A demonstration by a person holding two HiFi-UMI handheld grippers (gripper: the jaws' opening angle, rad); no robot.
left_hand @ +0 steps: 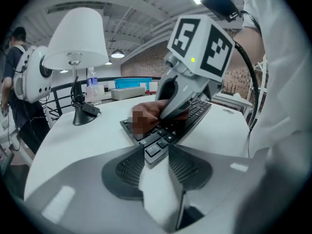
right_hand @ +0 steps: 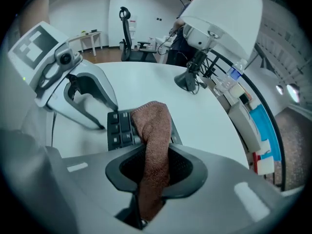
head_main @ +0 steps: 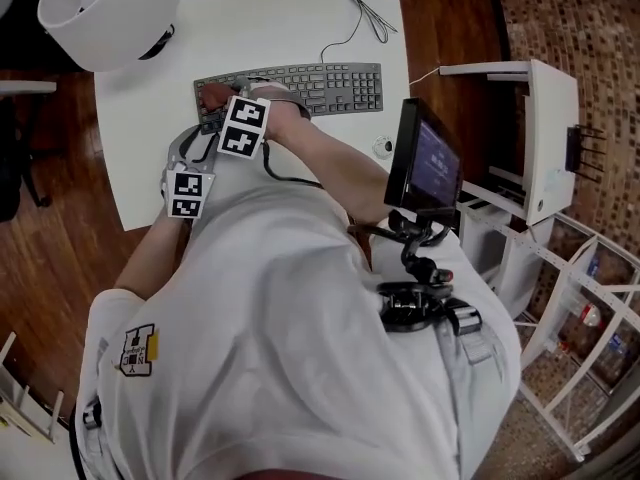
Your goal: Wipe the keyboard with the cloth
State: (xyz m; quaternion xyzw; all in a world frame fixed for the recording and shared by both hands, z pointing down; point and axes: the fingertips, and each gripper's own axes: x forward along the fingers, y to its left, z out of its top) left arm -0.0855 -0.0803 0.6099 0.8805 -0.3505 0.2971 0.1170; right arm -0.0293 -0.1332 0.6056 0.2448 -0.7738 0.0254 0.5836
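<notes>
A dark keyboard (head_main: 320,86) lies across the white table (head_main: 290,18). My right gripper (right_hand: 153,167) is shut on a brown cloth (right_hand: 153,130) whose free end drapes onto the keyboard's (right_hand: 119,128) left end. In the head view the cloth (head_main: 212,96) shows just past the right gripper's marker cube (head_main: 243,126). My left gripper (left_hand: 156,160) sits at the keyboard's (left_hand: 190,113) near left corner, jaws closed against that corner. The right gripper (left_hand: 183,96) leans steeply down over the keys just beyond it.
A white-shaded lamp (head_main: 110,13) stands at the table's far left, close to the keyboard end. The keyboard's cable (head_main: 355,13) trails off behind it. A small screen (head_main: 425,158) on a rig and a white cabinet (head_main: 525,128) are to the right.
</notes>
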